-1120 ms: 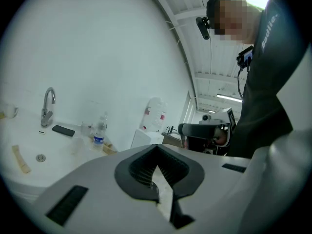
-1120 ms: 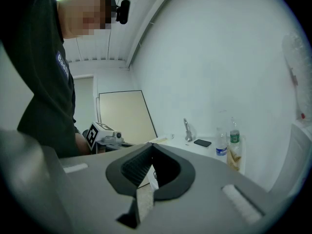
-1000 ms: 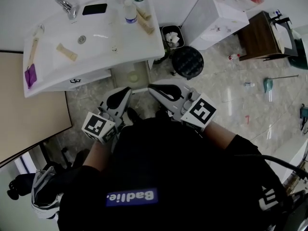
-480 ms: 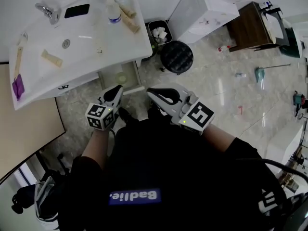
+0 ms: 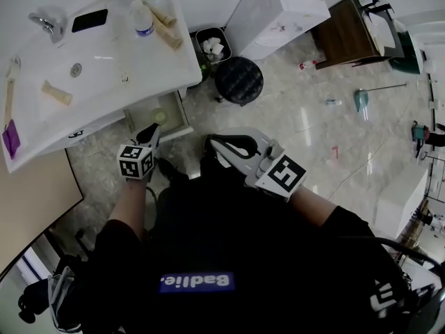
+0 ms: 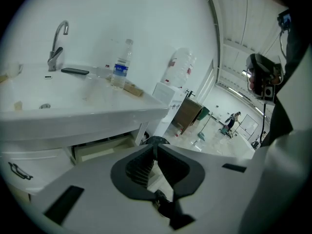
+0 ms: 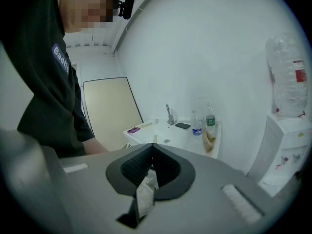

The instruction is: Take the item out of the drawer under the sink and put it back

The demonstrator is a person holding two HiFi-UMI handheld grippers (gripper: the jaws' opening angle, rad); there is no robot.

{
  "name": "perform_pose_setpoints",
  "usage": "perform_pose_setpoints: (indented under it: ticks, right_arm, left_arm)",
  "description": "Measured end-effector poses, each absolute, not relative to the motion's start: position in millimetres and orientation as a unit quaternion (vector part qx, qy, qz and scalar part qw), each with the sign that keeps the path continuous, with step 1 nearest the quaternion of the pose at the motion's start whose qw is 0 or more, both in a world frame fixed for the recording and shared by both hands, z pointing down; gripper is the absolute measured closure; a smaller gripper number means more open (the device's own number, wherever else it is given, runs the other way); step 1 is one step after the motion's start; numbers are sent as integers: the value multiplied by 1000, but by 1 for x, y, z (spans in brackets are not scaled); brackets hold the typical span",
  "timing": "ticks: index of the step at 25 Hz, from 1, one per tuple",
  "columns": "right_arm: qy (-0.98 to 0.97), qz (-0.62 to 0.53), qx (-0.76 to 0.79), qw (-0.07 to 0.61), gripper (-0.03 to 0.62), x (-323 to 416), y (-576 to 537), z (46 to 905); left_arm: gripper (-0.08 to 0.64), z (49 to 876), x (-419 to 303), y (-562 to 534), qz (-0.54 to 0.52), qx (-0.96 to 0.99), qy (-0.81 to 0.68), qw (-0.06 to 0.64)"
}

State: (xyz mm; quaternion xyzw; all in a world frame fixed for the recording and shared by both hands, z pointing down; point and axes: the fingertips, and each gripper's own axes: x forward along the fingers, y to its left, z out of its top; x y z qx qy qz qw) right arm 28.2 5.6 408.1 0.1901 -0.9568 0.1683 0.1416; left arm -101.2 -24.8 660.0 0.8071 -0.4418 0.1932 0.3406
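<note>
Lowered toward the open drawer (image 5: 171,107), left gripper (image 5: 154,130) has fingers (image 6: 139,168) pressed together, seemingly empty; right gripper (image 5: 211,142) likewise closed.

The left claw (image 5: 151,133) tilts downward, its jaws closed tip to tip with nothing between them. The right claw (image 5: 211,142) is held beside it, nearer level, its jaws likewise together. The left forearm (image 5: 128,211) and right forearm (image 5: 314,204) reach forward.

The floor (image 5: 313,127) is shiny pale stone — light bounces off it. A round black stool (image 5: 238,80) stands near a white cabinet (image 5: 274,16) and a brown wooden desk (image 5: 348,33).
</note>
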Motion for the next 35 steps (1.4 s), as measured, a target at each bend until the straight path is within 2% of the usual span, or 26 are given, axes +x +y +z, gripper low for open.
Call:
perform_pose_setpoints:
  ticks: [11,15,27,35]
  right_arm:
    - [-950,182,200,157,591,37,-1,422]
    - [-947,192,201,164,591,42,-5,427]
    - [-936,212,197,199,591,57,-11,450]
    - [-930,219,201,215,591,70,-14,458]
  left_arm:
    - [551,716,-106,-35,239,784,-443,363]
    - [482,736,-116,-42,259,768,-452,373]
    - [442,800,-144,-58,333,705,-486,394]
    - [442,832,-152,-55,341,665,-502,436]
